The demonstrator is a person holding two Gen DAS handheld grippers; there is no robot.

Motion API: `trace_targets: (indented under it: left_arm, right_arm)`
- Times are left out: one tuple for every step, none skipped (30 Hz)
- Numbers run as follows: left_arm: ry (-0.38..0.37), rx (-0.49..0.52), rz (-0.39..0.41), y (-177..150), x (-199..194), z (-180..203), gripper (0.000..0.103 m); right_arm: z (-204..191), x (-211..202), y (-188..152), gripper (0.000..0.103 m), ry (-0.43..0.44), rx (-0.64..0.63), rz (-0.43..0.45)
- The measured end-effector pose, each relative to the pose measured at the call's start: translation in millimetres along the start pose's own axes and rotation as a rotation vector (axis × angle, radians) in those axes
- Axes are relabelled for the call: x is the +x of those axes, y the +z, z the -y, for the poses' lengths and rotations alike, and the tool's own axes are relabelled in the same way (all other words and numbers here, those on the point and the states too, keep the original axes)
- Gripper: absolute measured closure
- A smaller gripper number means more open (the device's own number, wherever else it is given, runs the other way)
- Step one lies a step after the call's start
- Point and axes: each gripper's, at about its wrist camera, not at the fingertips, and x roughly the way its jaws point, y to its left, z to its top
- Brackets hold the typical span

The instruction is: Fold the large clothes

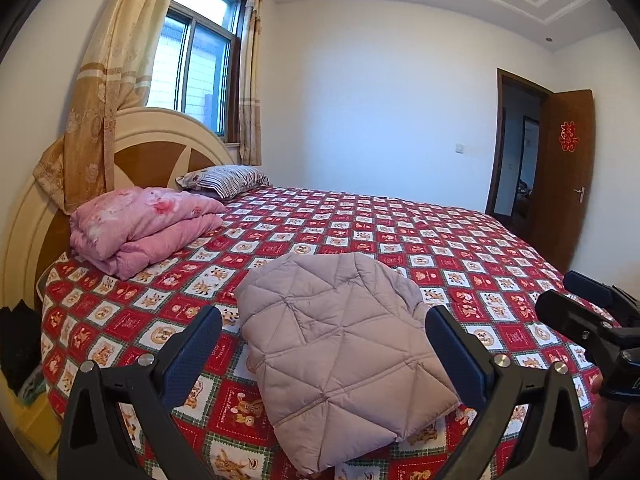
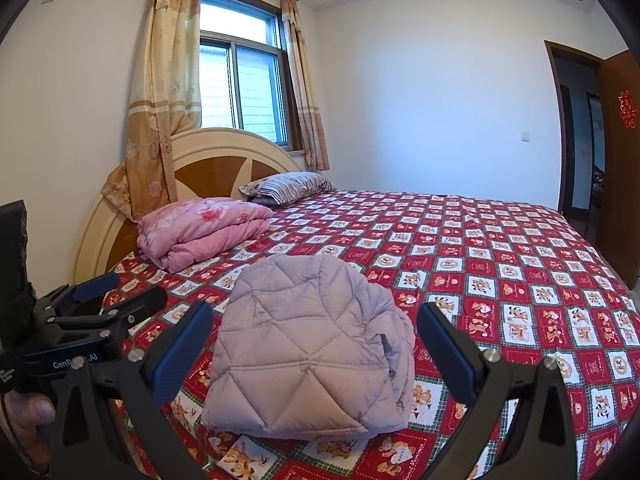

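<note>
A pale lilac quilted jacket (image 1: 344, 352) lies folded into a compact bundle on the red checked bedspread (image 1: 460, 248), near the bed's front edge. It also shows in the right wrist view (image 2: 312, 356). My left gripper (image 1: 324, 336) is open and empty, held above and in front of the jacket without touching it. My right gripper (image 2: 316, 332) is open and empty too, framing the jacket from the right side. The right gripper also appears at the right edge of the left wrist view (image 1: 592, 312), and the left gripper at the left of the right wrist view (image 2: 108, 292).
A folded pink quilt (image 1: 140, 228) and a striped pillow (image 1: 224, 180) lie by the round headboard (image 1: 160, 148). Curtains (image 1: 104, 92) hang over the window. An open brown door (image 1: 560, 176) stands at the far right. Dark items (image 1: 20, 344) sit left of the bed.
</note>
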Motion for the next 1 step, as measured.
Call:
trace_targets:
  left_arm:
    - [-0.009, 0.001, 0.0, 0.0, 0.3, 0.7, 0.001]
  right_arm:
    - [0.7, -0.3, -1.3, 0.0, 0.001, -0.001, -0.001]
